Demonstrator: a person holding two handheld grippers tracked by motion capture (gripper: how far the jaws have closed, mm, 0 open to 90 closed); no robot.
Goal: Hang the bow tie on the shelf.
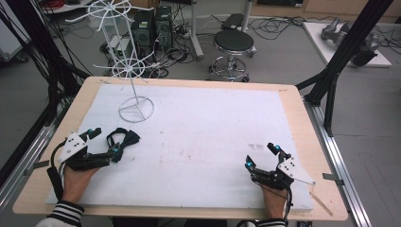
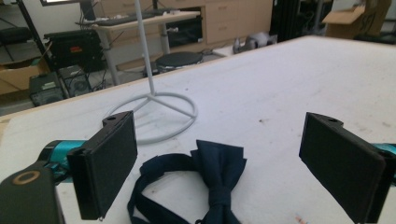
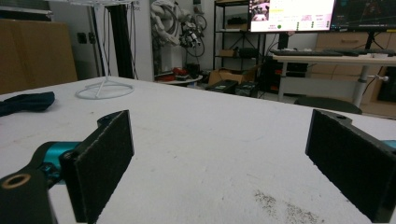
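left hand-held gripper (image 2: 219,163) astride dark bow tie (image 2: 205,179)

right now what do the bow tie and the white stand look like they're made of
The bow tie looks like dark navy fabric, matte: it lies limp with soft folds and a floppy strap loop. The white stand looks like thin metal wire or rod with a white coating, going by its ring base, slim upright pole and spoked tiers; plastic can't be ruled out.
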